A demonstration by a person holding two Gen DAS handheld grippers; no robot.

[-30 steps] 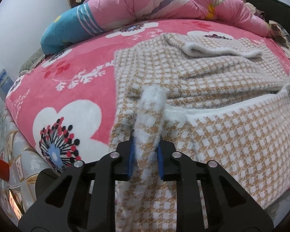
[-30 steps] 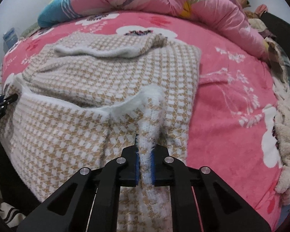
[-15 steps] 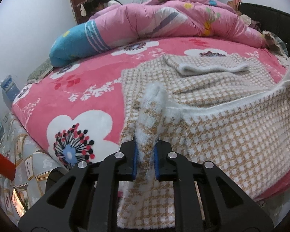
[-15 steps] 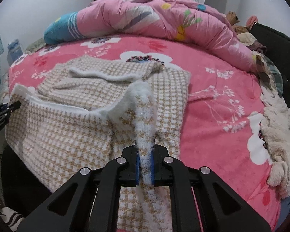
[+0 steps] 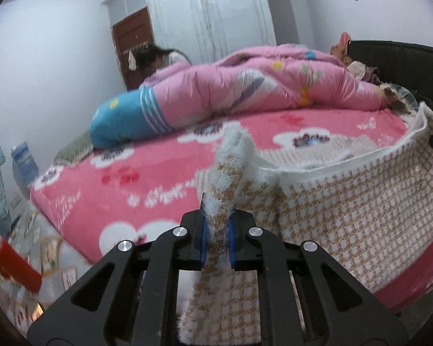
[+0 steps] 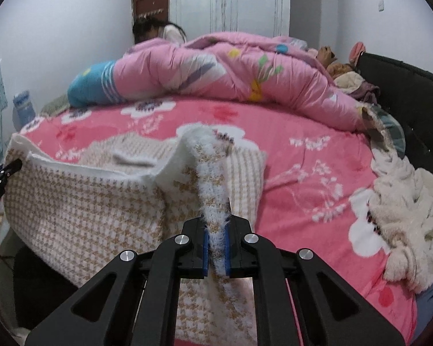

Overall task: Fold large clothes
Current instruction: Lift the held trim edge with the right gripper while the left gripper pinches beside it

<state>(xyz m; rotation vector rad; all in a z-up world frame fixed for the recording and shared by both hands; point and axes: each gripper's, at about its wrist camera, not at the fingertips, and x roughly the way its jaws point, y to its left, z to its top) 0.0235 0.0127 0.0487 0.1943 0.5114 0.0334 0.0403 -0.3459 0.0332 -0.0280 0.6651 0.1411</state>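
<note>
A large tan-and-white houndstooth fleece garment (image 5: 346,213) lies on the pink flowered bed, its near part lifted off the bed edge. My left gripper (image 5: 216,230) is shut on the garment's left corner, which stands up between the blue pads. My right gripper (image 6: 216,245) is shut on the right corner of the same garment (image 6: 80,210). The raised hem stretches between the two grippers, showing its white lining. The left gripper's tips (image 6: 5,170) show at the left edge of the right wrist view. The garment's far part rests flat on the bed.
A rolled pink quilt (image 5: 259,86) with a blue end lies across the far side of the bed. A person (image 6: 156,30) sits behind it. A cream fluffy garment (image 6: 407,216) lies at the bed's right. A black headboard (image 6: 404,86) stands on the right.
Both grippers have lifted and tilted up with the hem held. The garment's near part has risen off the bed and now hangs as a raised wall between them.
</note>
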